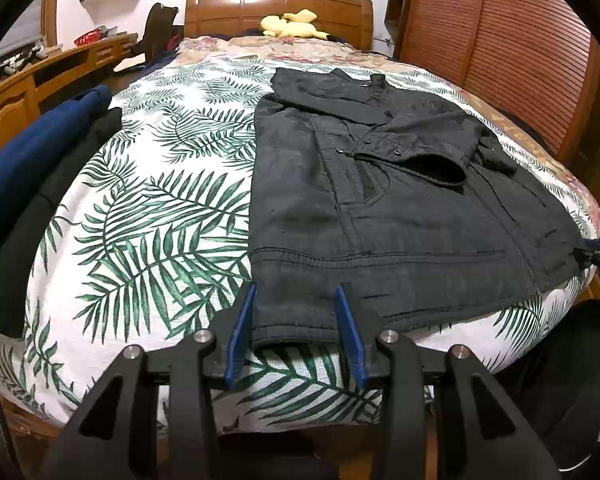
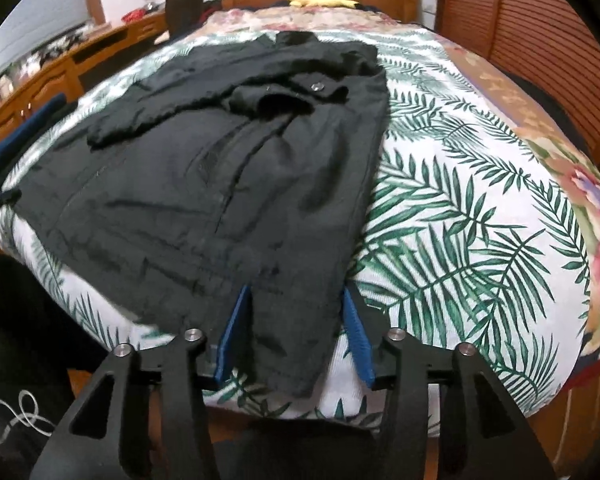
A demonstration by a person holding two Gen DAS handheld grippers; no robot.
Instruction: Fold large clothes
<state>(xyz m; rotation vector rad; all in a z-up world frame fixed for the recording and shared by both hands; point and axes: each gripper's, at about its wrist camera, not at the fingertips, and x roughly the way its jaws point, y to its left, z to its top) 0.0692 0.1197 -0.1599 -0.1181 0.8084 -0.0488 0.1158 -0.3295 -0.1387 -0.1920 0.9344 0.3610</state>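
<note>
- The bed (image 1: 148, 200) with the palm-leaf cover is taking up basically everything here.
- A dark jacket (image 1: 380, 208) is lying flat on the bed, sleeves folded in, hem at the bed's near edge.
- The left gripper (image 1: 296, 300) is straddling one hem corner, jaws partly apart, not pinching.
- The right gripper (image 2: 296, 300) is sitting at the other hem corner, jaws partly apart around the cloth.

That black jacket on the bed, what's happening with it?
A person is folding the black jacket, a gripper in each hand. It lies flat on the leaf-print bedspread, sleeves already folded across the front. The left gripper and right gripper each straddle a bottom hem corner, jaws apart, not clamped yet.
</note>
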